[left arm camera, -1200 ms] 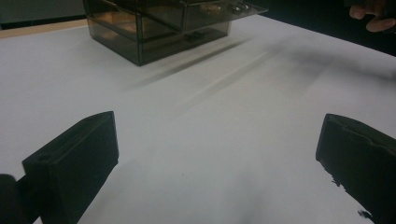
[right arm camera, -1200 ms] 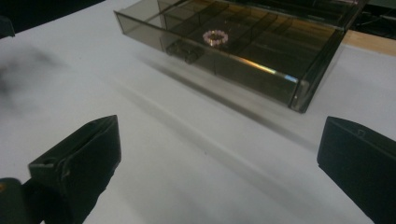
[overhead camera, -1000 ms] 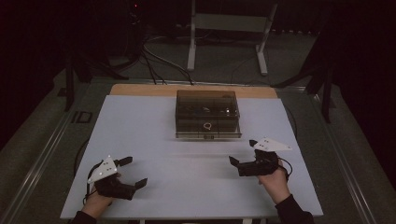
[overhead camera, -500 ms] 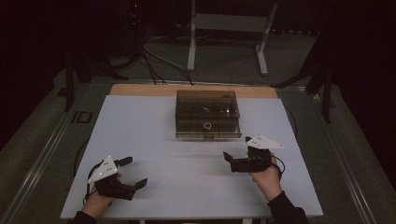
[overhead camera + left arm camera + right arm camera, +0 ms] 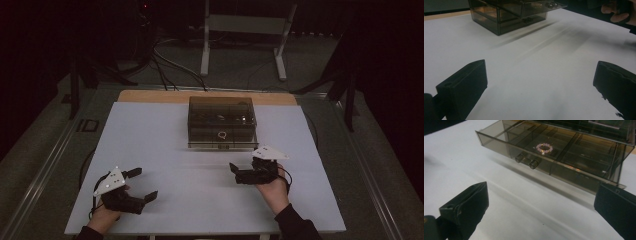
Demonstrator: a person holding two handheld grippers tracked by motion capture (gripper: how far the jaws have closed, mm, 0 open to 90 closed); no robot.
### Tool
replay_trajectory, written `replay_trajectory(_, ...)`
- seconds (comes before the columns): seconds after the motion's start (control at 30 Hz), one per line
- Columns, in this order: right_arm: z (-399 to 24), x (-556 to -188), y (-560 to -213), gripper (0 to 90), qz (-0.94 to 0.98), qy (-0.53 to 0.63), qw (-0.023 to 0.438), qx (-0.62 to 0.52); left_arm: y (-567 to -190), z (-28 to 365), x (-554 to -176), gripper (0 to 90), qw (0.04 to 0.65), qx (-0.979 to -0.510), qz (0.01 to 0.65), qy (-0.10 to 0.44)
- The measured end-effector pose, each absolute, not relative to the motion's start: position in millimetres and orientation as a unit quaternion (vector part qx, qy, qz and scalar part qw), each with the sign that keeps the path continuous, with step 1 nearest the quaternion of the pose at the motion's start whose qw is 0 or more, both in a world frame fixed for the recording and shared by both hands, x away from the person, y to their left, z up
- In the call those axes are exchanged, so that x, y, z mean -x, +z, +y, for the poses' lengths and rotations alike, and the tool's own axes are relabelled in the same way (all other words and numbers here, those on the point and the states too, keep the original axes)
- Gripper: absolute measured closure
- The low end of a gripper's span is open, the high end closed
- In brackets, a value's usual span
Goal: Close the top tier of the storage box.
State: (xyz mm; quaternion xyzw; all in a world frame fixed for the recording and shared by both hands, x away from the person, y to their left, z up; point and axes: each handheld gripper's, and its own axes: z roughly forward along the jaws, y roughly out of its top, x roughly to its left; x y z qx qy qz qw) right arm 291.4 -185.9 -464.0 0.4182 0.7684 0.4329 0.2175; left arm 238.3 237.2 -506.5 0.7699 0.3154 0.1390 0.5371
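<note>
A smoky transparent drawer box (image 5: pixel 222 122) stands at the table's middle back. Its top drawer (image 5: pixel 554 152) is pulled out and holds a pink bead bracelet (image 5: pixel 544 147); two round knobs (image 5: pixel 526 161) are on the drawer front. The bracelet (image 5: pixel 221 134) is a small pale ring in the high view. My right gripper (image 5: pixel 236 173) is open, just in front of the box and slightly right, empty (image 5: pixel 541 197). My left gripper (image 5: pixel 144 183) rests open near the front left, far from the box (image 5: pixel 509 15), with nothing between its jaws (image 5: pixel 541 75).
The white table top (image 5: pixel 165 135) spreads around the box, with a wooden strip (image 5: pixel 150 96) along the far edge. A metal stand (image 5: pixel 245 30) and cables lie on the dark floor behind. The other hand (image 5: pixel 617 12) is at the top right of the left gripper view.
My right gripper has slid left along the front of the box, closer to the open drawer. The left gripper has stayed put.
</note>
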Motion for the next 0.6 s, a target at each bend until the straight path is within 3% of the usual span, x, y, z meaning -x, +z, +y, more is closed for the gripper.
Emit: replay_trajectory(0.6, -169, -292, -492, 0.0, 0.782, 0.404, 0.197, -0.431, -507, 237, -238, 0.0, 0.536, -0.771, 0.314, 0.138)
